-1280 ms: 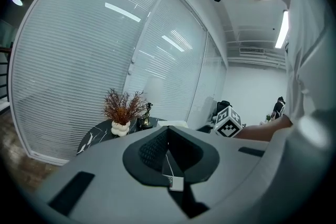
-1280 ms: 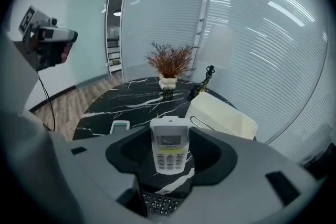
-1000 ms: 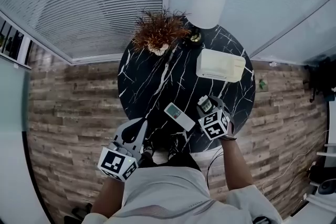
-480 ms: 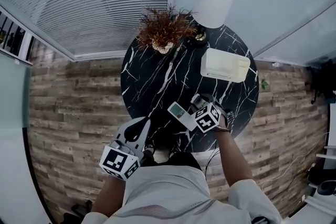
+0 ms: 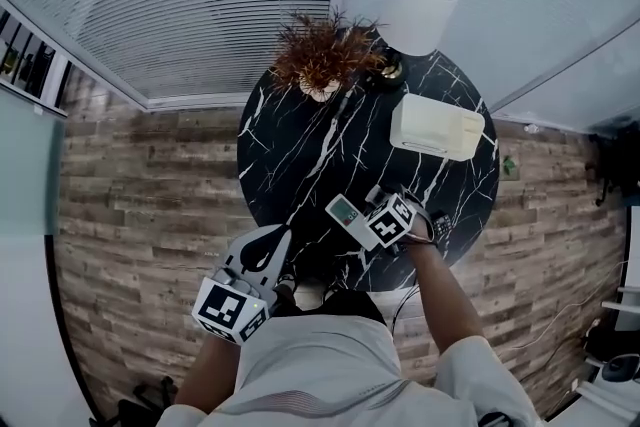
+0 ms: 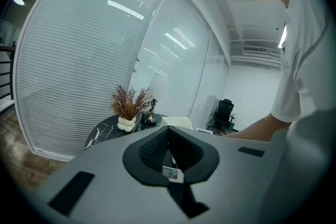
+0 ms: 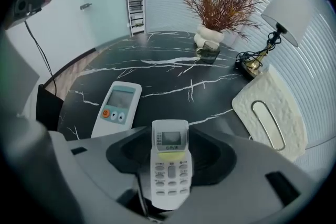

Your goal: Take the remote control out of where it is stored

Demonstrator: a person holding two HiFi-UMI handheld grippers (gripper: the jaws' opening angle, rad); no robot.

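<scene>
White remote control [image 7: 170, 162] is clamped in your right tool [image 7: 171, 140], jaws wide and just closing slightly, over the marble tabletop [image 7: 173, 68]. Its print is unreadable. Second remote [image 7: 116, 107] lies below. Slotted white box [image 7: 270, 113]: contents hidden. Left tool [image 6: 168, 132]: jaws together.

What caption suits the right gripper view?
Right gripper, jaws just closing, grips one remote; a second remote lies on the table.
</scene>
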